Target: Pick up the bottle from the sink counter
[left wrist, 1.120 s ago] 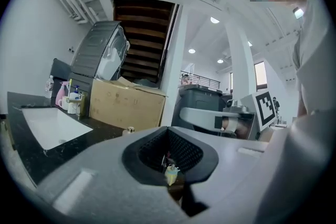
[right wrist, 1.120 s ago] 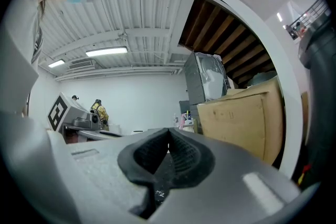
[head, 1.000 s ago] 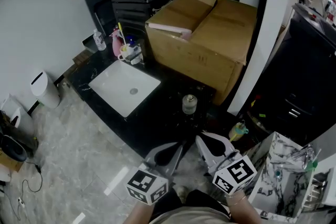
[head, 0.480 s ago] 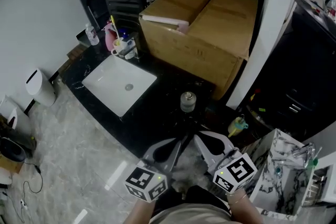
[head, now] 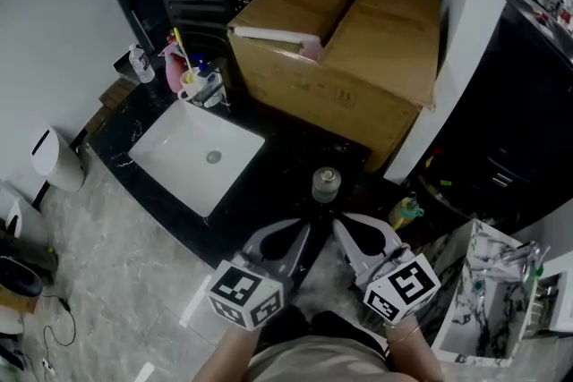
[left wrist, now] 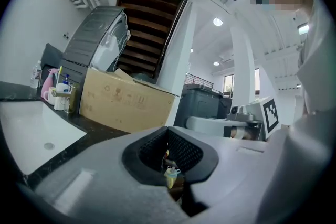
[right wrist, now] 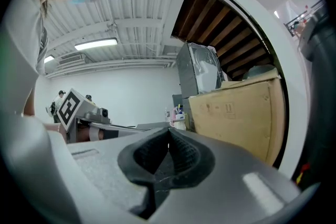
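Note:
A clear bottle with a silver cap (head: 325,183) stands on the black sink counter (head: 269,192), seen from above, just beyond both grippers. A smaller clear bottle (head: 139,63) stands at the counter's far left corner. My left gripper (head: 300,237) and right gripper (head: 345,233) are side by side at the counter's near edge, below the capped bottle and apart from it. In the left gripper view the left gripper (left wrist: 168,129) has its jaws together with nothing held. In the right gripper view the right gripper (right wrist: 168,132) is likewise shut and empty.
A white sink basin (head: 197,158) is set in the counter at left. Behind it are a pink bottle (head: 175,72) and a cup of brushes (head: 192,85). A large cardboard box (head: 345,49) fills the back. A small yellow spray bottle (head: 406,212) and a marble-patterned box (head: 479,300) are at right.
The head view has shifted, so the sink and box slide left in the frame. Both grippers stay shut and keep about the same place below the capped bottle.

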